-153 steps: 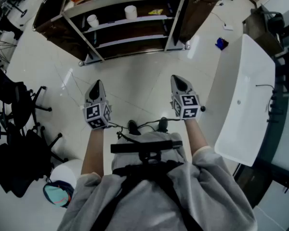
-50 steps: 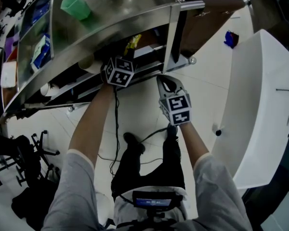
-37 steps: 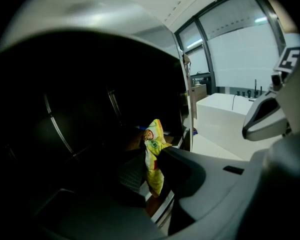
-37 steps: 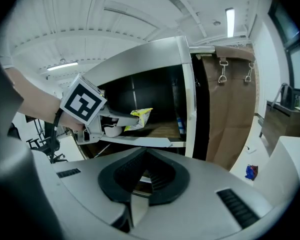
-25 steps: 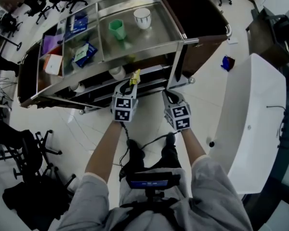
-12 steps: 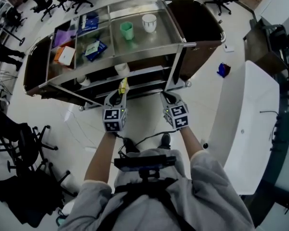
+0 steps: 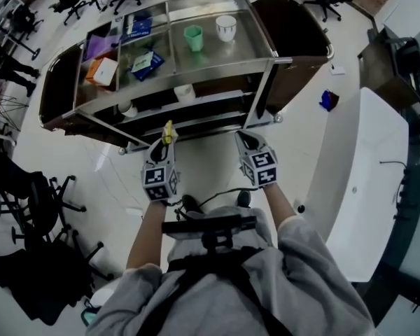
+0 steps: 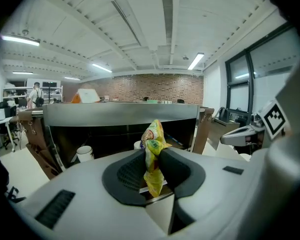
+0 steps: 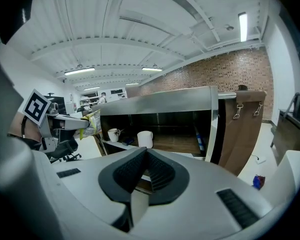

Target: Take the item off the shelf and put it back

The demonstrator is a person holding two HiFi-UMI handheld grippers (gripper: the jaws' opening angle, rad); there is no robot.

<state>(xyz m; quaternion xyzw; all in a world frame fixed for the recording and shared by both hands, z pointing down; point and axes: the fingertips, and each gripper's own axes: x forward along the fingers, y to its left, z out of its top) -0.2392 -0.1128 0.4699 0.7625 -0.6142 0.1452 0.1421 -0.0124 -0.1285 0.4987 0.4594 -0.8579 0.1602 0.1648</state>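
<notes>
The left tool (image 8: 151, 170) clamps a crinkled yellow snack packet (image 8: 153, 143). The right tool (image 9: 142, 173) is closed and empty. A steel shelf cart (image 7: 196, 56) stands at twelve o'clock.

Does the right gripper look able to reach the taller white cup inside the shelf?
Probably yes: the shelf front is open, nothing blocks the taller white cup, though the right gripper has shut jaws.

Hard to make out around the shelf (image 7: 248, 40)
Cannot read the print on the snack packet (image 8: 153, 133), its lower part buried deep in the left tool (image 8: 152, 155); cannot name the blue pack (image 7: 144, 60) on the shelf top; lower levels lost in shadow.
</notes>
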